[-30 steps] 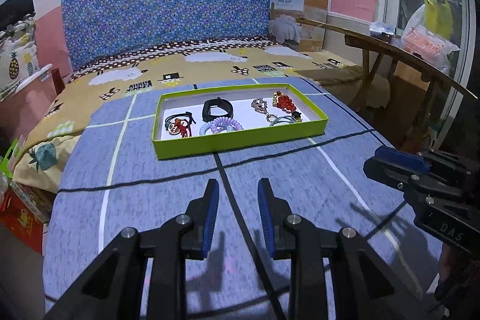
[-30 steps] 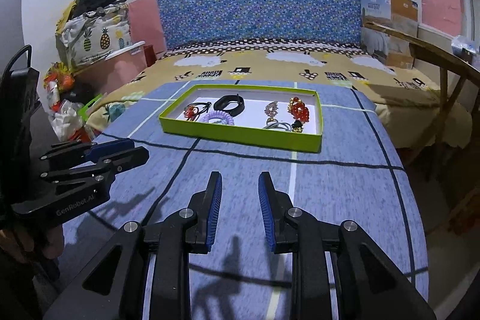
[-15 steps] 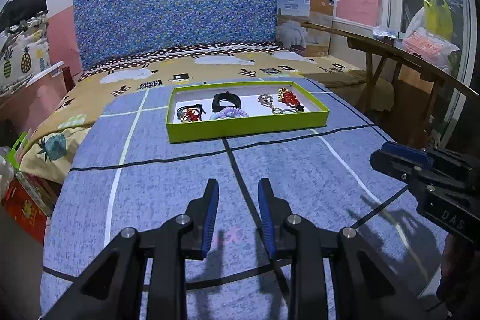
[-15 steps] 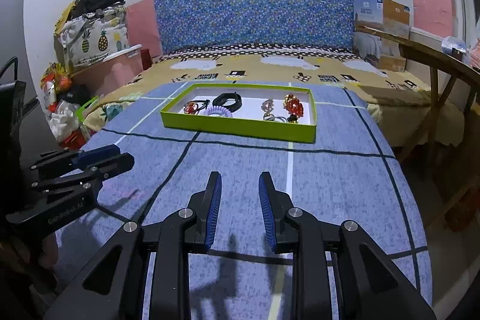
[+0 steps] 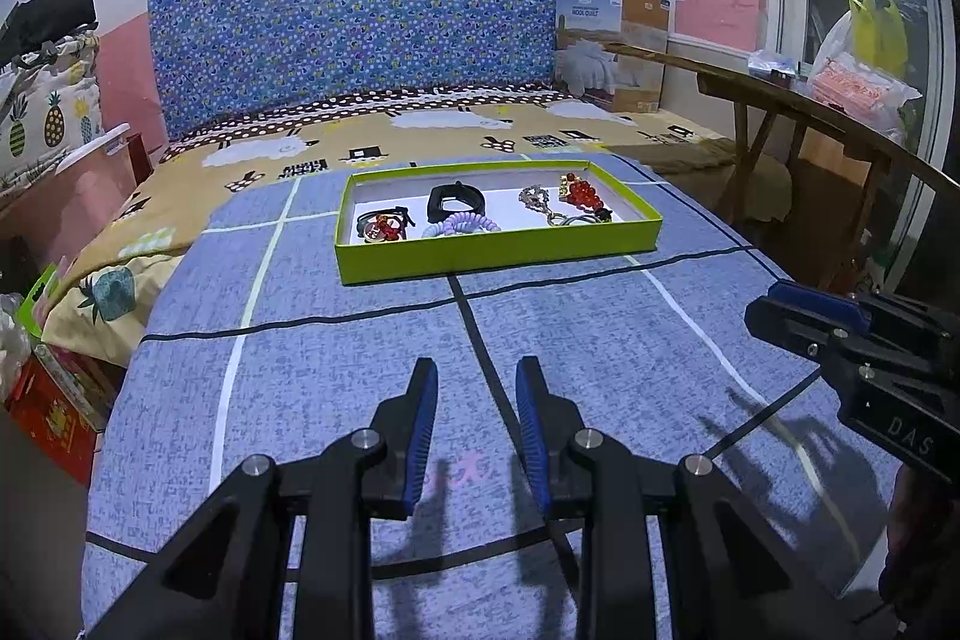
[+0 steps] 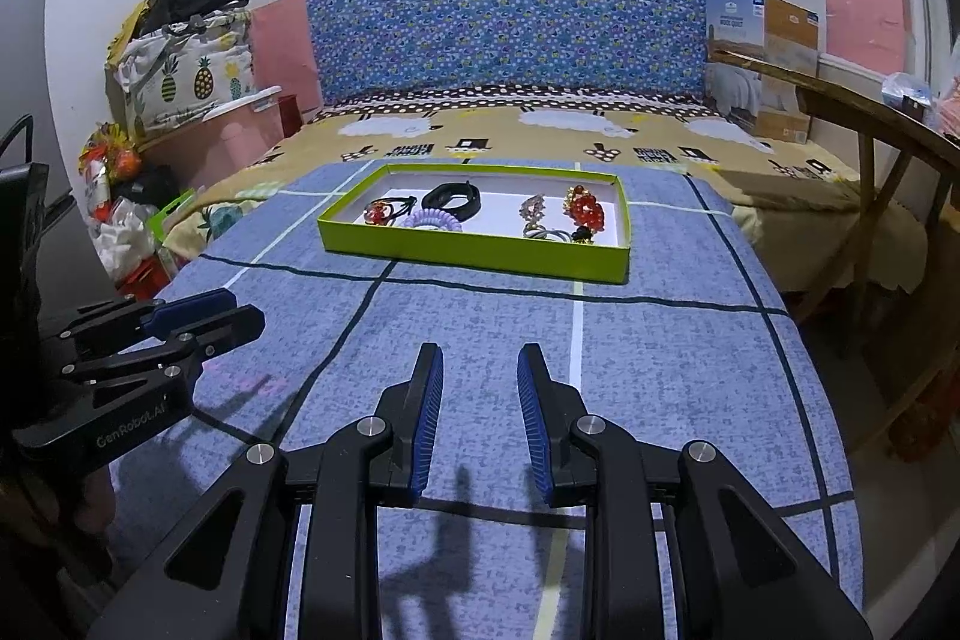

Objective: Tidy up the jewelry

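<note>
A shallow lime-green tray [image 5: 498, 247] [image 6: 474, 259] sits on the blue checked cloth, far ahead of both grippers. It holds a black band [image 5: 456, 202] [image 6: 451, 200], a purple coil hair tie [image 5: 461, 225] [image 6: 432, 221], a red-and-black hair tie [image 5: 381, 227] [image 6: 384, 211], a silver charm [image 5: 535, 197] [image 6: 533, 208] and a red bead cluster [image 5: 581, 193] [image 6: 583, 209]. My left gripper [image 5: 475, 388] is open and empty. My right gripper [image 6: 480, 376] is open and empty. Each also shows at the edge of the other's view: the right one [image 5: 840, 334], the left one [image 6: 150, 334].
The blue checked cloth [image 5: 600, 340] covers the table, with a bed [image 5: 420, 142] and blue headboard behind. A wooden bench [image 5: 810, 112] stands to the right. Bags and boxes [image 6: 138, 220] crowd the floor at the left.
Both grippers have pulled back from the tray, which now looks smaller and farther away. Both stay open and empty.
</note>
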The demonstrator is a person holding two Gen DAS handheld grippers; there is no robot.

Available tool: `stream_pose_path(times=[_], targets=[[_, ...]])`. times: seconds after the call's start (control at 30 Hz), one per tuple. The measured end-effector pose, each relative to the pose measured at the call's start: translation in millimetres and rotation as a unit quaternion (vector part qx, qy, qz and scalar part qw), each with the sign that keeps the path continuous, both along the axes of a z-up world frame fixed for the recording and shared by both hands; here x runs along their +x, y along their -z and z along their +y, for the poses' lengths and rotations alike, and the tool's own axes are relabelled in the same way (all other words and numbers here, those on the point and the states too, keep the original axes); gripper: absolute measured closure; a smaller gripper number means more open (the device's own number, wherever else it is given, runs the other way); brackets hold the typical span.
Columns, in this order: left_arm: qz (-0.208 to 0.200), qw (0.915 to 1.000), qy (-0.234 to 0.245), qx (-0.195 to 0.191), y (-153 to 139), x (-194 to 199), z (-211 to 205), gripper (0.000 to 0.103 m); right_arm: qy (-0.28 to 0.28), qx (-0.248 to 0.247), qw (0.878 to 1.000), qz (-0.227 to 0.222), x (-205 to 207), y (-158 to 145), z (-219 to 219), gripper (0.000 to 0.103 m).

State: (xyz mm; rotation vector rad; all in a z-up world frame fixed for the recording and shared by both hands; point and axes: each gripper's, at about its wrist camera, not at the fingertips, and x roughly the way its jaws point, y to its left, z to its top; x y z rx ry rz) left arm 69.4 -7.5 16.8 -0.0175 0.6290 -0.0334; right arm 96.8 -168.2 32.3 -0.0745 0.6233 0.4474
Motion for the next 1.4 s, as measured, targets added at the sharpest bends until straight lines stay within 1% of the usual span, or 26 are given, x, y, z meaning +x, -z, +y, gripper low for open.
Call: stream_pose_path(times=[1.4], targets=[[-0.004, 1.0, 0.0, 0.002, -1.4, -2.6, 0.3, 0.075, 0.0, -0.001, 1.0, 0.0, -1.9, 0.7, -1.8, 0.077]])
